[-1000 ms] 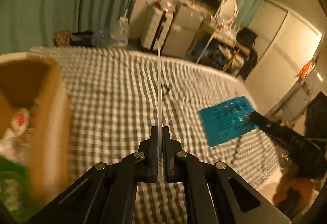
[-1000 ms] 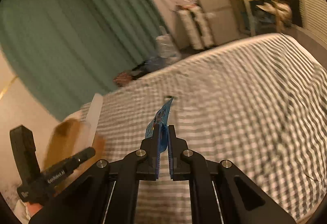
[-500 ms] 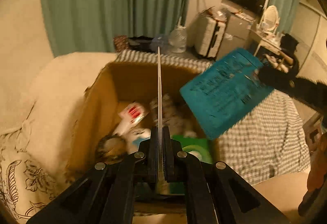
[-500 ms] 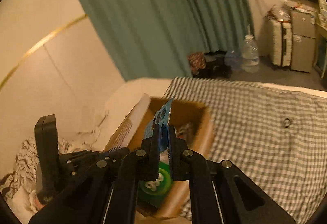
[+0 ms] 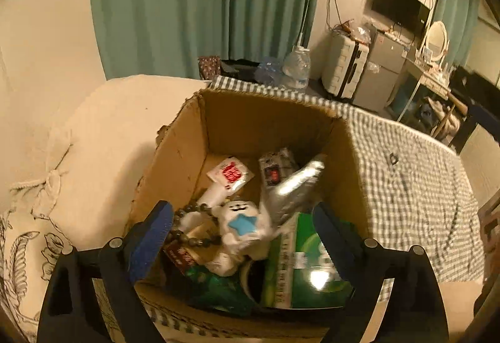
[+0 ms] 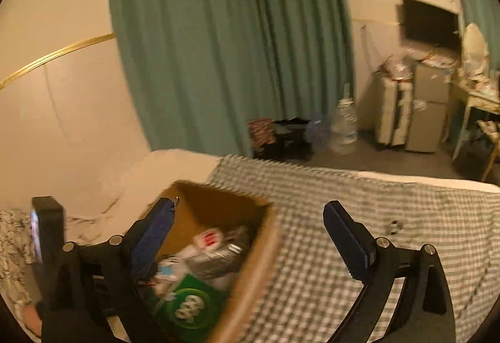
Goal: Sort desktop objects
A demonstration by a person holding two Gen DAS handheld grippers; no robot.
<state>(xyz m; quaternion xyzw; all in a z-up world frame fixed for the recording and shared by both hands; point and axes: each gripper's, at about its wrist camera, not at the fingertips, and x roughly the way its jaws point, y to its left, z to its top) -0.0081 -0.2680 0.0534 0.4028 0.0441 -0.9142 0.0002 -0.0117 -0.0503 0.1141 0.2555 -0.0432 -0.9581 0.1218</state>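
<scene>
Checked bedspread [image 5: 415, 186] nearly bare; cardboard box [image 5: 265, 118] at its edge by the cream pillow [image 5: 103, 136], full of sorted stuff. Left gripper [image 5: 242, 230] over box, right gripper [image 6: 250, 236] over box's rim, both w/ fingers opening, nothing between. Only small dark item [image 5: 391, 158] on bedspread right of box looks left.

Open brown corrugated cardboard box [image 5: 259, 121]: matt, torn edges. Crinkled silver foil pouch [image 5: 293, 186]: shiny. Green printed carton [image 5: 309, 268]: glossy. Grey-white checked bedspread [image 5: 415, 196]: woven cloth.
</scene>
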